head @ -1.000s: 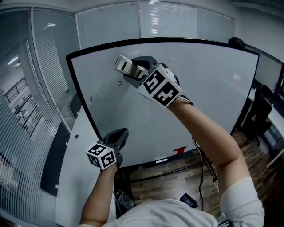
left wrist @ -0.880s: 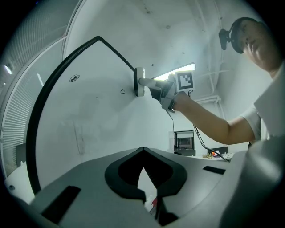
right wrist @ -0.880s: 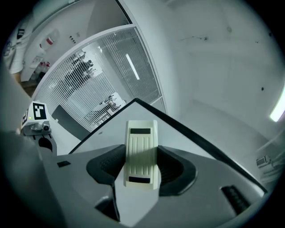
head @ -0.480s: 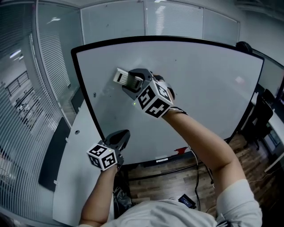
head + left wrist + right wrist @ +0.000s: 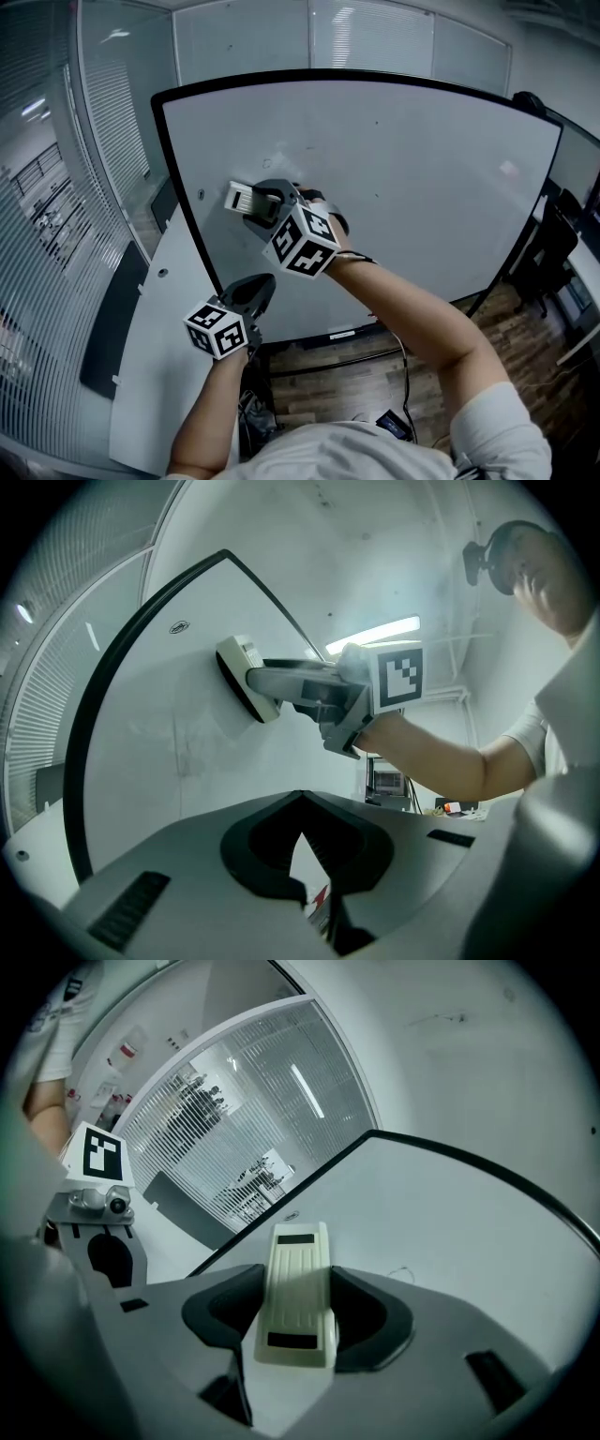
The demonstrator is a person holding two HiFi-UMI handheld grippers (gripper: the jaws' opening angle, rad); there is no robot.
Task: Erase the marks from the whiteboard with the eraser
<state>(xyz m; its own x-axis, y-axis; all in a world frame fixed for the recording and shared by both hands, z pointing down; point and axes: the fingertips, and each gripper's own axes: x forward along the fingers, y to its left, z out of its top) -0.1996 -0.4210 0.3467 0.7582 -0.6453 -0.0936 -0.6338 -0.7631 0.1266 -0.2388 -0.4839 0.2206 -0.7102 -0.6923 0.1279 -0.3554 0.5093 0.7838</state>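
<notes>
1. Gripping the eraser (image 5: 238,198) by its long sides, our right gripper (image 5: 260,202) has its jaws closed on it; the eraser's pad lies flat against the whiteboard (image 5: 412,178), in its left part, near the black frame.
2. We see a small faint mark (image 5: 401,1274) just beside the eraser.
3. We hold our left gripper (image 5: 253,286) low, by the board's lower left corner; its jaws are together, nothing between them.

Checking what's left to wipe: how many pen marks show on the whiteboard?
1: a small looped mark on the whiteboard, beside the eraser gripped in the right tongs. Others may be hidden under the eraser or too faint to see.
</notes>
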